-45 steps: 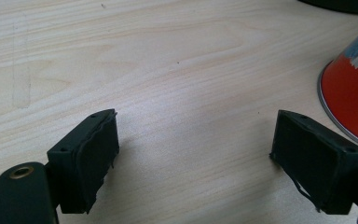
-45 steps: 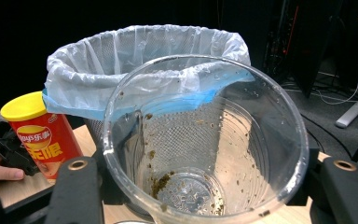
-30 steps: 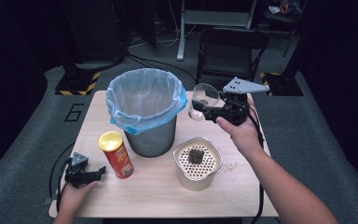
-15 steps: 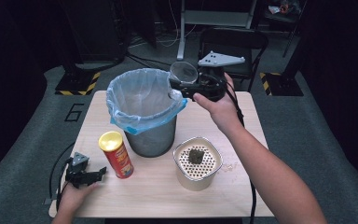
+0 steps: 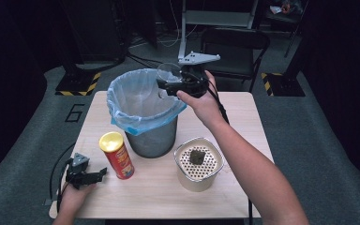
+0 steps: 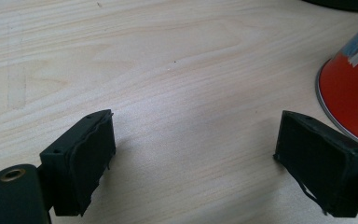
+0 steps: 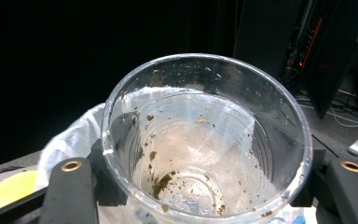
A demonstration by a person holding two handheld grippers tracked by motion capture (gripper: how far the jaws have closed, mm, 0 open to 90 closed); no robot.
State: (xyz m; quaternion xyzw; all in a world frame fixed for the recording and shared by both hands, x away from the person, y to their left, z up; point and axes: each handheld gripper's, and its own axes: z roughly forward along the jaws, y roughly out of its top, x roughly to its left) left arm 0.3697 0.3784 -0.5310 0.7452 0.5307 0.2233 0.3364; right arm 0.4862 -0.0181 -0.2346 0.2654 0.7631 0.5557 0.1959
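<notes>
The room is dark, with a grey floor (image 5: 309,140) around a pale wooden tabletop (image 5: 243,122); a black chair (image 5: 234,44) stands at 12 o'clock beyond the far edge, and yellow-black striped markers (image 5: 77,86) lie on the floor at 10 and 2 o'clock. Near the tabletop's centre, slightly toward 11 o'clock, stands a grey waste bin (image 5: 152,136) lined with a light blue bag (image 5: 122,115) folded over its rim. At 5 o'clock from the bin sits a cream container (image 5: 198,176) topped by a perforated insert that carries a dark lump, possibly wet grounds, though the view is too coarse to be sure. At 7 o'clock from the bin a red can with a yellow lid (image 5: 116,154) stands upright. The right gripper (image 5: 171,84) hangs over the bin's rim at the bin's 1 o'clock edge, its jaws closed around a clear plastic cup (image 7: 205,140) tipped toward the bin; brown specks cling to the cup's inner wall and base. The left gripper (image 5: 98,173) rests on the tabletop at 8 o'clock, just beside the can, its jaws spread wide with nothing between them but bare wood.
</notes>
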